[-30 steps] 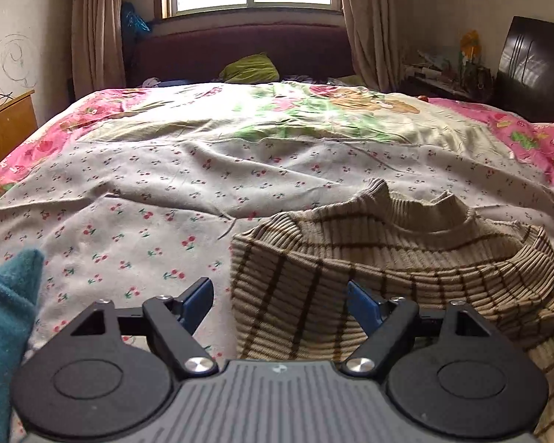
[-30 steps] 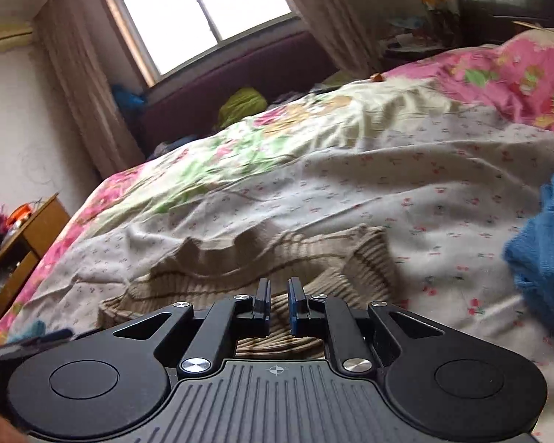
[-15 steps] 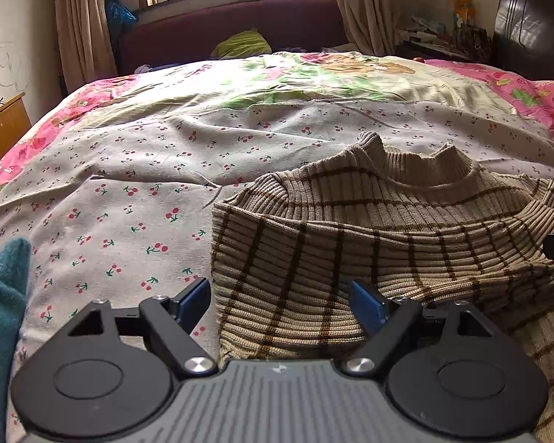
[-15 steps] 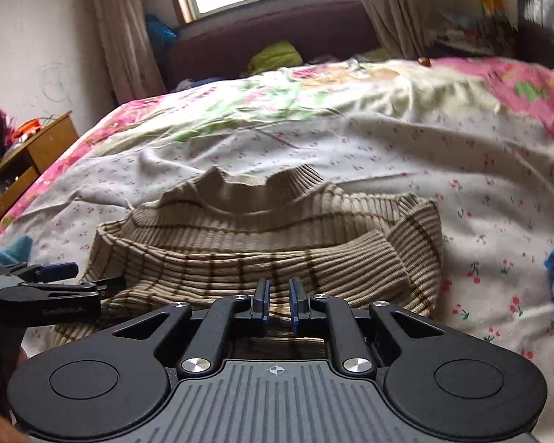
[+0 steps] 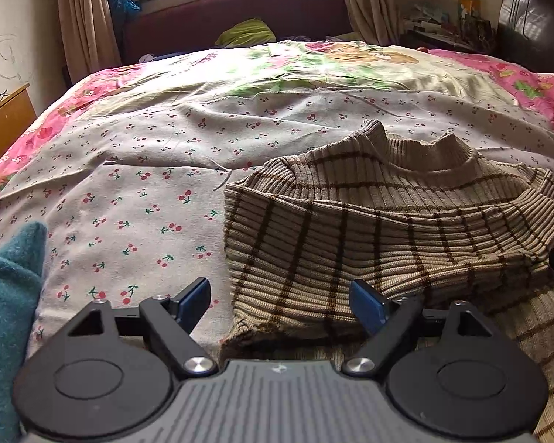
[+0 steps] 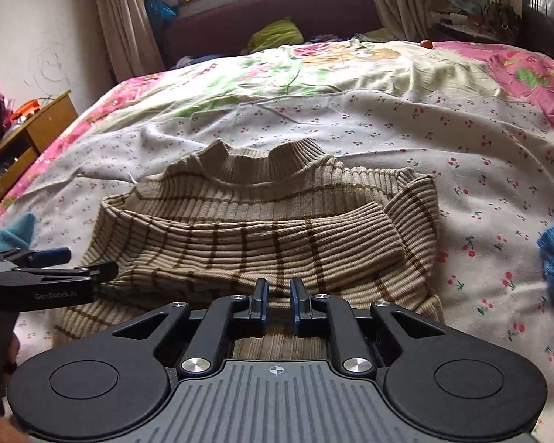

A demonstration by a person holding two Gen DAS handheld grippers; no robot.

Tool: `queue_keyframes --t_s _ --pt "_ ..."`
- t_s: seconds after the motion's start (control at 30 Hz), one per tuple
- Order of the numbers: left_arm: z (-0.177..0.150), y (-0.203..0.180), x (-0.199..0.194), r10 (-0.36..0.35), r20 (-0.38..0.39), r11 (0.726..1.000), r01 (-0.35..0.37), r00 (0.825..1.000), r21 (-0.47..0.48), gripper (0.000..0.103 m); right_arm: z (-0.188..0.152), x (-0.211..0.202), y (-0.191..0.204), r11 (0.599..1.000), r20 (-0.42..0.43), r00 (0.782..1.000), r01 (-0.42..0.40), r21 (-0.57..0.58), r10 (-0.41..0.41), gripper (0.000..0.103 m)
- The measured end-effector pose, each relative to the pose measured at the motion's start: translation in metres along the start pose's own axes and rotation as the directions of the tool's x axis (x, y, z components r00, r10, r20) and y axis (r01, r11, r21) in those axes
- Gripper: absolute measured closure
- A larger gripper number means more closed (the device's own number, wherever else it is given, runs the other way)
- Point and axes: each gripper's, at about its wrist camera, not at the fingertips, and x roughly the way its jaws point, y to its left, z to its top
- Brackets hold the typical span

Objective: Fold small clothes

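**Sweater half-folded on the bed**

Cherry-print bedsheet (image 6: pixel 406 129) carries the striped sweater (image 6: pixel 262 221), lying below the window with its collar toward the headboard. Since a second ago, both cameras have tipped down and the sleeve now lies flat across the sweater's chest, so that fold looks done. Left gripper (image 5: pixel 279 297) hovers at the sweater's left edge, fingers spread. Right gripper (image 6: pixel 277 295) sits over the sweater's lower part, fingers nearly together with nothing visibly between them.

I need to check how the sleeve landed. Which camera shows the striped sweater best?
The right wrist view: the striped sweater sits whole and centred there, collar, both shoulders and the sleeve folded across its chest all visible. The left wrist view shows the sweater from its left edge, cut off at the right.
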Motion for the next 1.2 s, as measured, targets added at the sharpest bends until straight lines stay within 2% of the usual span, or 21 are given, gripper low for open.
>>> queue_keyframes --t_s 0.13,0.3,0.4,0.53,0.63,0.73,0.87,1.03,1.13,1.2 --pt "-0.011 0.003 -0.021 -0.021 -0.005 1.000 0.021 1.000 0.013 0.011 -0.009 -0.029 0.000 1.000 -0.007 1.000 -0.018 -0.001 0.018 0.087" --pt "-0.046 0.016 -0.068 -0.098 -0.049 0.995 0.099 0.994 0.006 0.011 -0.033 -0.079 -0.008 0.999 -0.040 0.999 -0.030 -0.017 0.030 0.078" --pt "-0.075 0.024 -0.096 -0.136 -0.103 0.991 0.136 0.985 -0.012 0.011 -0.057 -0.108 -0.020 1.000 -0.083 0.997 -0.006 -0.015 0.004 0.073" --pt "-0.105 0.033 -0.118 -0.191 -0.179 0.981 0.179 0.965 -0.079 0.011 -0.091 -0.134 -0.041 0.998 -0.163 0.986 0.038 0.048 -0.030 0.073" --pt "-0.117 0.035 -0.128 -0.225 -0.223 0.971 0.201 0.948 -0.128 0.011 -0.109 -0.146 -0.056 0.991 -0.212 0.976 0.067 0.113 -0.041 0.073" --pt "-0.121 0.028 -0.139 -0.250 -0.244 0.967 0.227 0.937 -0.116 0.011 -0.121 -0.158 -0.066 0.984 -0.248 0.968 0.086 0.159 -0.044 0.073" --pt "-0.127 0.021 -0.154 -0.275 -0.276 0.961 0.259 0.921 -0.095 0.011 -0.134 -0.170 -0.071 0.976 -0.295 0.955 0.051 0.212 0.015 0.073" --pt "-0.137 0.025 -0.170 -0.326 -0.298 0.943 0.286 0.897 -0.170 0.011 -0.145 -0.169 -0.069 0.969 -0.349 0.935 0.023 0.245 0.066 0.073" --pt "-0.142 0.026 -0.175 -0.341 -0.292 0.935 0.291 0.893 -0.201 0.013 -0.148 -0.165 -0.071 0.961 -0.353 0.931 0.009 0.277 0.094 0.072" --pt "-0.141 0.026 -0.175 -0.340 -0.289 0.934 0.285 0.895 -0.214 0.021 -0.147 -0.165 -0.071 0.956 -0.342 0.932 -0.013 0.295 0.118 0.071"
